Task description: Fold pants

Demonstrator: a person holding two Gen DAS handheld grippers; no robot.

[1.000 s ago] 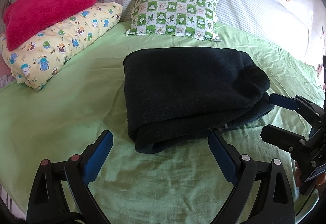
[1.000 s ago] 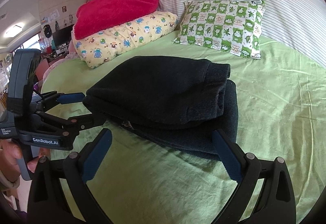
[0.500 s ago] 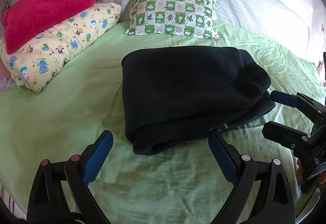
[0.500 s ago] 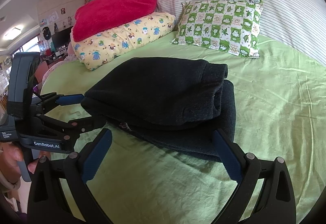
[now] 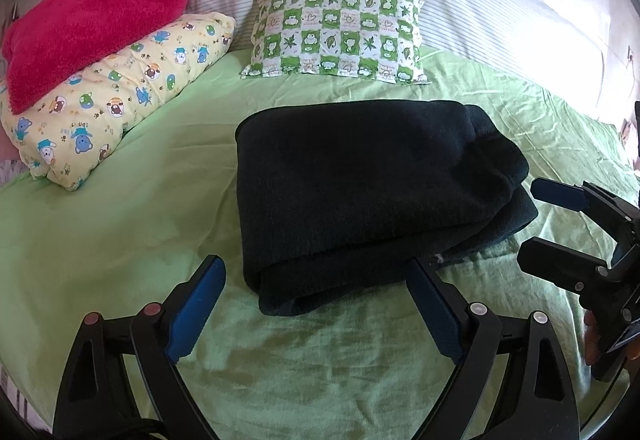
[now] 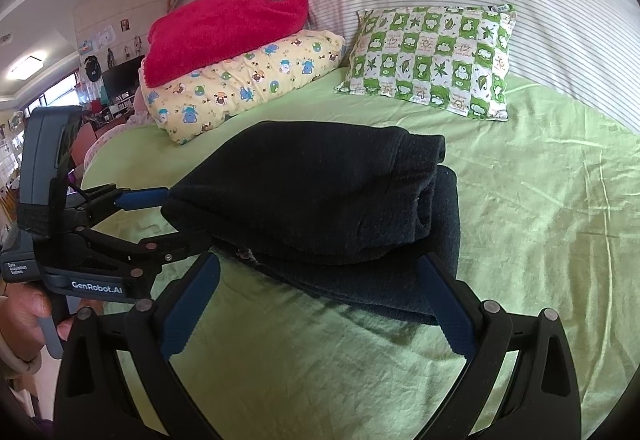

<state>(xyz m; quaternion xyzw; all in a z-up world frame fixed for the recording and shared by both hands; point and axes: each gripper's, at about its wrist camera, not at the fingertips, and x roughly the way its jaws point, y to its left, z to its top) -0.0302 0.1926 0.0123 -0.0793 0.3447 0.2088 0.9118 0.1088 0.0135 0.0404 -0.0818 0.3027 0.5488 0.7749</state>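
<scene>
The dark pants lie folded in a thick bundle at the middle of both views, on the green sheet of a bed. The right wrist view shows the layers from the side: an upper folded part rests on a wider lower part, which the left wrist view shows less clearly. The left gripper is at the bottom of its own view with its two blue fingers wide apart and holding nothing, just in front of the near edge of the pants. The right gripper is likewise spread and empty at the bottom of its view. Each view also catches the other tool: the right one at the right edge, the left one at the left edge, beside the bundle. Behind are a green checkered pillow, a yellow cartoon pillow and a red blanket on top of it. Only the right wrist view shows the room at the far left.
</scene>
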